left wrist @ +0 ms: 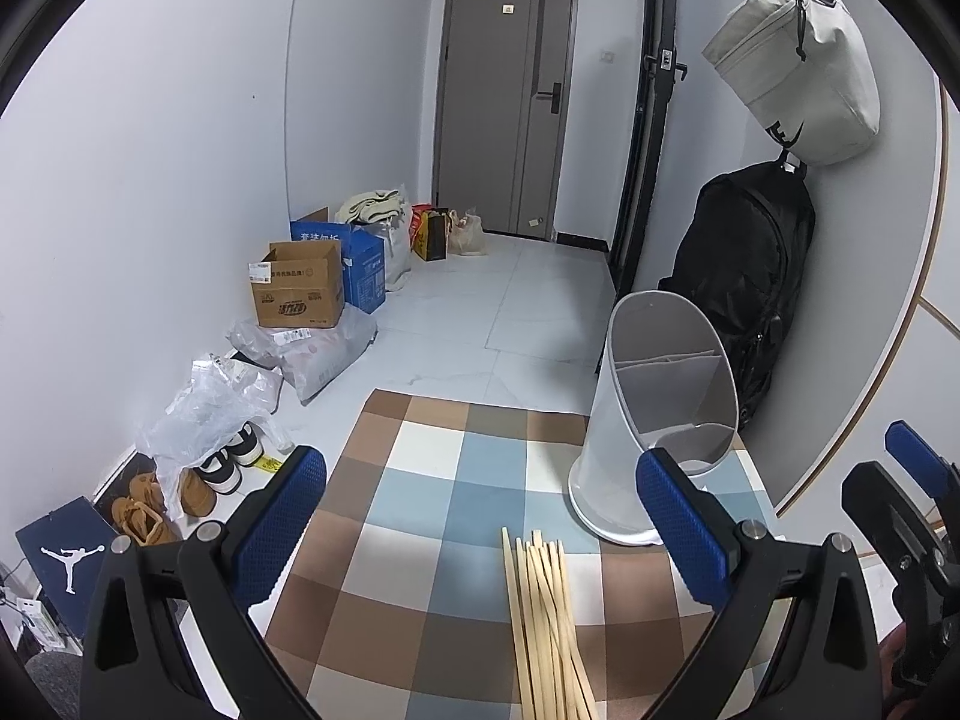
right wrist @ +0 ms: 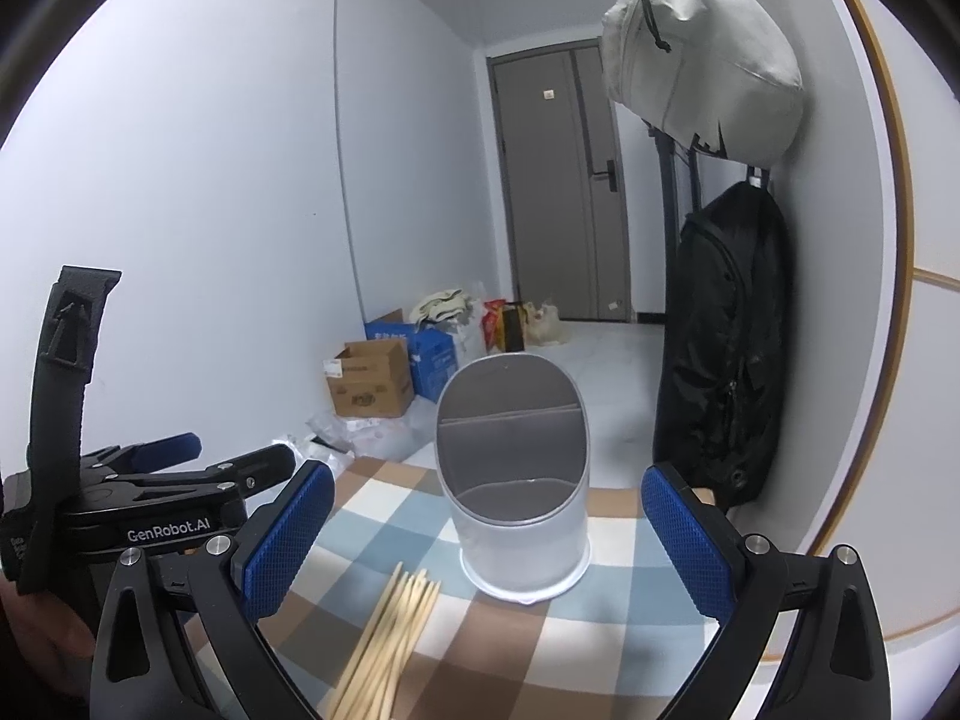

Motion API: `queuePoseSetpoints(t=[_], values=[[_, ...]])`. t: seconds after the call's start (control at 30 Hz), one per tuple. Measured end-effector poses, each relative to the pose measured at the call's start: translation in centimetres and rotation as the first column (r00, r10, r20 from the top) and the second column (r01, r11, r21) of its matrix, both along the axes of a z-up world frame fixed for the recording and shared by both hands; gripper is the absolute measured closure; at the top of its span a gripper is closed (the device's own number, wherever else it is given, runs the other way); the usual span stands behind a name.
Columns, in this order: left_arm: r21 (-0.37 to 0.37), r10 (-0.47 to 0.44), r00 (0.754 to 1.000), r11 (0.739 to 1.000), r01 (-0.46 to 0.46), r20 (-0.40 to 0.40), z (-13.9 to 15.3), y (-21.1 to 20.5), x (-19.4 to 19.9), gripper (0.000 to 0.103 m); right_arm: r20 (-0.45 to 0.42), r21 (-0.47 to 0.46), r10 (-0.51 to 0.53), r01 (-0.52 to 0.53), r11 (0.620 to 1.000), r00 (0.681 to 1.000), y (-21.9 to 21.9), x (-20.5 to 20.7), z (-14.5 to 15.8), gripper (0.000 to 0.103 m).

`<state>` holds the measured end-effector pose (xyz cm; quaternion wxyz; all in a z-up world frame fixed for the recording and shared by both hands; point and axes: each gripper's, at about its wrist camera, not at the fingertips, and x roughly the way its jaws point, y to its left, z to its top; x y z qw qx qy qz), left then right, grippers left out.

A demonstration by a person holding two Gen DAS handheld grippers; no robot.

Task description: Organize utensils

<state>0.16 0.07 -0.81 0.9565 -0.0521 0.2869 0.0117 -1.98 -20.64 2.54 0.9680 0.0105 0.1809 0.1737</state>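
Note:
A bundle of several pale wooden chopsticks point(left wrist: 546, 624) lies on the checkered cloth point(left wrist: 420, 480), its tips pointing away from me. Beyond them stands a white utensil holder point(left wrist: 654, 420) with grey inner dividers, upright and holding nothing that I can see. My left gripper point(left wrist: 480, 516) is open above the near end of the chopsticks, touching nothing. In the right wrist view the same chopsticks point(right wrist: 390, 642) lie in front of the holder point(right wrist: 516, 480), and my right gripper point(right wrist: 486, 534) is open just short of the holder. The left gripper's body point(right wrist: 150, 492) shows at the left.
A black backpack point(left wrist: 744, 276) and a beige bag point(left wrist: 798, 60) hang on the wall right behind the holder. Cardboard boxes point(left wrist: 300, 288), plastic bags and shoes point(left wrist: 198, 486) line the floor at the left. A grey door point(left wrist: 510, 96) closes the hallway.

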Motion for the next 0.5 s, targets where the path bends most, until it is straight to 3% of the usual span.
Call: queuePoseSetpoints(t=[0.5], values=[[0.004, 0.001, 1.0, 1.0, -0.001, 0.002, -0.03, -0.17, 0.02, 0.002, 0.001, 0.006, 0.002, -0.002, 1.0, 1.0, -0.12, -0.06, 0.1, 0.0]])
